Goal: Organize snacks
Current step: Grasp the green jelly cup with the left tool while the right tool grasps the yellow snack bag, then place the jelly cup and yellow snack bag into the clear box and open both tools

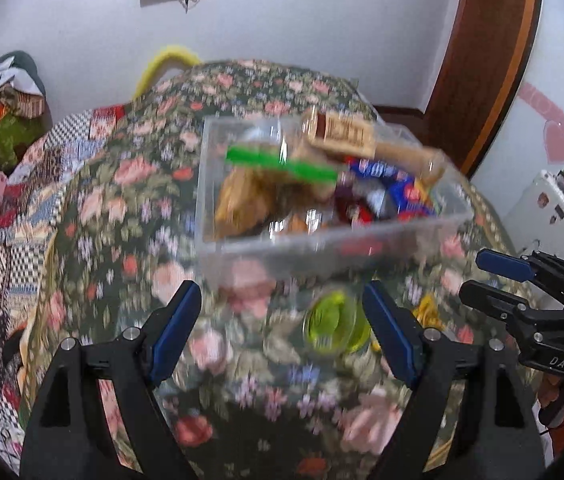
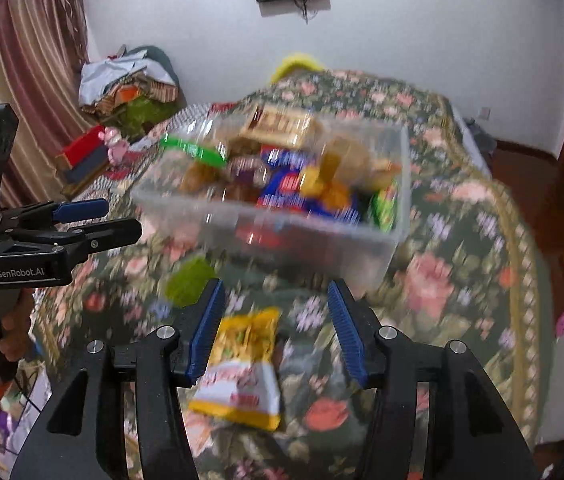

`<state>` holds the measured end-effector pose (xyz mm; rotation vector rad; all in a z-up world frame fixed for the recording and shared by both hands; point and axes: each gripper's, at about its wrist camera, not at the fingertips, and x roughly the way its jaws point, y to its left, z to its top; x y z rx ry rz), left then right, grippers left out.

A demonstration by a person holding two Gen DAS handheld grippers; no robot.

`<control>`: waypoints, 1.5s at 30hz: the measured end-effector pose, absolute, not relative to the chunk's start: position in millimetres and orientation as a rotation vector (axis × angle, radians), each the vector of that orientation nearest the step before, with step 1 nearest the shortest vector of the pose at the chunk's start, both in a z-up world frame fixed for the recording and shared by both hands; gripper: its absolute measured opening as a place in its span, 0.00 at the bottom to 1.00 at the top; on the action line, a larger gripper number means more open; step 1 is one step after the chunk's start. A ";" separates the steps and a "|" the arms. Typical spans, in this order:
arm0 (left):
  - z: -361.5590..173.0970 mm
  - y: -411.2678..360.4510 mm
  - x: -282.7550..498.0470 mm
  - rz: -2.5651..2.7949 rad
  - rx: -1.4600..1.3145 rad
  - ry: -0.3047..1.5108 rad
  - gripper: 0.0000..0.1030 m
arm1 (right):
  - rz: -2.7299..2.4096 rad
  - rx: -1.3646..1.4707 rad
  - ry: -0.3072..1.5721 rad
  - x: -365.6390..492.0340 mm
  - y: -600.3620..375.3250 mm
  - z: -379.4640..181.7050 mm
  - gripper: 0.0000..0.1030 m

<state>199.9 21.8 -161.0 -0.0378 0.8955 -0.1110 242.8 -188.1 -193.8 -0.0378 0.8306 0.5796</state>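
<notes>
right wrist view: right gripper [image 2: 275,328] open, empty, over yellow snack packet [image 2: 241,372] lying on floral cloth [image 2: 462,240] near its front edge, before clear bin [image 2: 362,248]. packet likely light, crinkly, slippery; pinch mid-body. left gripper [image 1: 282,332] open over green cup [image 1: 332,326].

Snacks in clear bin [image 1: 322,240] motion-blurred, labels unreadable, yellow packet [image 2: 241,364] print smeared

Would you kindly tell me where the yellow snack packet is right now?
In the right wrist view, the yellow snack packet lies on the floral cloth, between the right gripper's open fingers, nearer than the clear bin.
</notes>
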 end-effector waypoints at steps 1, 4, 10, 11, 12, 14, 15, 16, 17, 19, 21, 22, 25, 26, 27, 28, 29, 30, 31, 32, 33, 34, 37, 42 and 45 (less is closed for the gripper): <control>-165.6 22.6 196.8 -0.111 -0.042 0.905 0.81 | 0.583 -0.037 0.847 240.2 -185.4 -199.0 0.48; -181.0 24.7 189.7 -0.114 -0.052 0.943 0.81 | 0.596 -0.050 0.892 237.8 -176.1 -213.6 0.49; -202.9 23.2 182.4 -0.120 -0.056 0.992 0.81 | 0.637 -0.069 0.980 233.3 -158.9 -239.2 0.49; -206.9 21.7 182.1 -0.126 -0.058 1.002 0.81 | 0.640 -0.080 0.989 231.9 -155.9 -243.3 0.49; -209.2 20.1 181.9 -0.131 -0.058 1.008 0.81 | 0.642 -0.091 0.990 230.4 -154.2 -245.9 0.49; -213.7 15.8 182.1 -0.140 -0.056 1.017 0.81 | 0.643 -0.121 0.967 225.6 -151.0 -247.5 0.51; -216.1 12.8 182.7 -0.145 -0.055 1.021 0.81 | 0.645 -0.133 0.959 224.1 -150.3 -247.8 0.51; -217.7 10.1 184.2 -0.151 -0.057 1.024 0.81 | 0.644 -0.135 0.954 223.4 -151.3 -247.5 0.49; -219.5 6.8 185.9 -0.158 -0.060 1.027 0.81 | 0.648 -0.127 0.954 223.7 -152.6 -248.1 0.48; -221.6 1.7 189.3 -0.167 -0.064 1.027 0.81 | 0.646 -0.109 0.954 225.3 -157.9 -247.1 0.44; -224.5 -4.7 194.4 -0.169 -0.062 1.023 0.81 | 0.637 -0.100 0.948 224.9 -164.4 -246.1 0.43; -226.1 -7.4 197.2 -0.172 -0.062 1.024 0.81 | 0.628 -0.095 0.945 224.6 -168.5 -245.4 0.43; -232.8 -15.8 206.5 -0.185 -0.074 1.035 0.81 | 0.613 -0.075 0.942 224.9 -179.8 -244.5 0.42; -236.0 -20.1 210.4 -0.185 -0.069 1.041 0.81 | 0.607 -0.067 0.941 225.6 -182.6 -243.9 0.42; -237.3 -23.0 212.7 -0.182 -0.061 1.039 0.81 | 0.601 -0.056 0.941 226.2 -187.2 -243.4 0.42; -237.8 -25.5 214.4 -0.179 -0.052 1.031 0.79 | 0.597 -0.044 0.940 226.3 -191.5 -242.7 0.42; -238.2 -28.5 216.4 -0.177 -0.043 1.022 0.78 | 0.594 -0.033 0.940 226.8 -195.4 -242.0 0.42; -238.7 -30.5 217.9 -0.180 -0.040 1.019 0.74 | 0.587 -0.023 0.938 227.0 -198.7 -241.4 0.42; -239.5 -32.2 219.7 -0.180 -0.034 1.018 0.68 | 0.583 -0.016 0.936 227.3 -203.9 -240.6 0.42; -240.7 -34.6 221.2 -0.172 -0.017 1.014 0.65 | 0.580 -0.007 0.934 227.2 -206.4 -240.0 0.42; -240.8 -35.2 221.4 -0.167 -0.007 1.008 0.54 | 0.577 0.003 0.932 226.8 -209.3 -239.1 0.42; -241.1 -36.7 221.9 -0.158 0.006 1.004 0.51 | 0.575 0.013 0.930 226.5 -212.2 -237.7 0.42; -239.3 -34.6 219.6 -0.166 -0.003 0.992 0.47 | 0.573 0.029 0.920 226.7 -214.3 -233.2 0.42; -223.0 -27.0 207.2 -0.168 0.001 0.948 0.39 | 0.579 0.031 0.889 228.3 -207.4 -221.8 0.42; -214.9 -17.8 203.4 -0.173 -0.035 0.943 0.39 | 0.585 0.035 0.863 229.6 -203.7 -212.5 0.42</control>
